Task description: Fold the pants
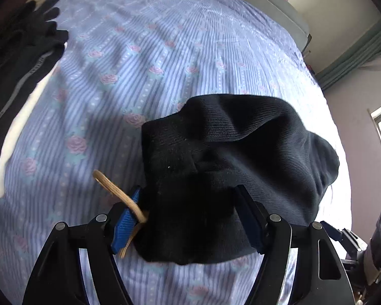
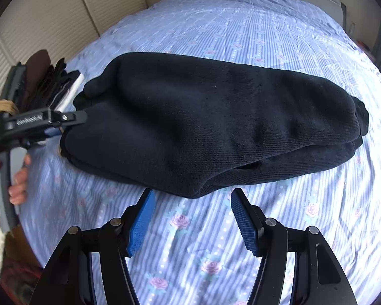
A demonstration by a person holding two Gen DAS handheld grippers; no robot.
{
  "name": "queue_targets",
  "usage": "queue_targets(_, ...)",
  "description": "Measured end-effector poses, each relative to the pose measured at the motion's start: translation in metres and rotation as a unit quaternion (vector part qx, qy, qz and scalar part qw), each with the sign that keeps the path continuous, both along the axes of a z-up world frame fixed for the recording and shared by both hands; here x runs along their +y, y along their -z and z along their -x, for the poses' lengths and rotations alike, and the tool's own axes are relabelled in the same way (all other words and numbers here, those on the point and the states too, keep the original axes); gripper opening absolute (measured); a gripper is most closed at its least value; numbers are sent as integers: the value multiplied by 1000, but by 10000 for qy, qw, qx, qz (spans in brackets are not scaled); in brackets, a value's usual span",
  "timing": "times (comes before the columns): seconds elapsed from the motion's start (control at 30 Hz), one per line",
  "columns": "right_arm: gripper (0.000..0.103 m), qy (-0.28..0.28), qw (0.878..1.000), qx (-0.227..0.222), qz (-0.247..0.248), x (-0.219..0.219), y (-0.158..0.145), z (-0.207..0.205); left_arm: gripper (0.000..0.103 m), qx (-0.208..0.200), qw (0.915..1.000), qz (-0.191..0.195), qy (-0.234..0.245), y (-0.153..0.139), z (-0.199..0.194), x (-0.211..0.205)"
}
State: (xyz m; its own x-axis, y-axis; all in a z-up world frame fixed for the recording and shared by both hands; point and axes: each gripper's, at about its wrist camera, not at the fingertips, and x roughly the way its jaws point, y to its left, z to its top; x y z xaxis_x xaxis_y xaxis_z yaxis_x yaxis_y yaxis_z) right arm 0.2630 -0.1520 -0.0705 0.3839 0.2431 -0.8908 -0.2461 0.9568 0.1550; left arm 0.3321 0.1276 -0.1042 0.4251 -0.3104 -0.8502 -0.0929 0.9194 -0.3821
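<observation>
The left tongs [image 1: 188,218] straddle the waistband end of the dark pants [image 2: 210,124]. Thick black cloth fills the gap between the blue pads [image 1: 125,223], and the tan drawstring [image 1: 119,193] crosses the left one. Whether the pads already pinch the cloth cannot be told.

The right tongs [image 2: 193,216] stand apart and empty, hovering just short of the near edge of the pants, above the bed sheet [image 2: 216,254].

The pants lie folded lengthwise across the bed, layers stacked. They look like thick, soft knit: limp, a little weighty, unlikely to slip. The best hold would probably be through all layers at the waistband and at the near edge.

Other dark clothes [image 1: 25,40] lie at the bed's far side.
</observation>
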Motion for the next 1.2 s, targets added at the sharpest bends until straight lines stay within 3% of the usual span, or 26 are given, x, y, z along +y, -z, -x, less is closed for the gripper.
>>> queue_targets(0.07, 63, 54, 10000, 39, -53, -3, 1, -2, 70, -14, 10000, 80, -43, 2, -1, -1)
queue_targets(0.13, 63, 87, 9999, 75, -91, -5, 4, -3, 51, -40, 10000, -42, -70, 1, 2, -2)
queue_targets(0.27, 63, 61, 10000, 10, -65, -8, 5, 0, 27, -195, 9997, 166, 34, -10, 16, 0)
queue_targets(0.4, 63, -176, 9997, -79, -168, -5, 4, 8, 22, -317, 9987, 403, 65, -32, 42, 3)
queue_targets(0.47, 63, -357, 9990, -114, -224, -1, 3, 13, 22, -48, 9983, 582, 54, -34, 58, 6)
queue_targets(0.53, 63, -543, 9980, -138, -286, 2, 3, 16, 22, 126, 9975, 688, 84, -29, 68, 7)
queue_targets(0.67, 63, -644, 9974, -242, -197, 3, 3, 17, 23, 478, 9975, 518, 42, -6, 62, 11)
queue_targets(0.77, 63, -687, 9971, -299, -139, 2, 4, 17, 26, 509, 9984, 221, 51, -2, 61, 4)
queue_targets(0.87, 63, -799, 9959, -324, -279, -1, 6, 16, 39, 483, 9987, -146, 31, 3, 59, -3)
queue_targets(0.93, 63, -864, 9952, -242, -390, -2, 11, 11, 62, 517, 9979, -374, -55, 11, 57, -4)
queue_targets(0.97, 63, -860, 9952, -191, -419, -4, 14, 8, 65, 524, 9976, -449, -88, 14, 56, -2)
queue_targets(1.07, 63, -935, 9948, -148, -367, 1, 20, 1, 69, 555, 9976, -386, -109, 14, 55, 2)
queue_targets(1.2, 63, -928, 9944, -248, -436, 3, 13, -2, 68, 298, 9987, -354, -216, -12, 64, 8)
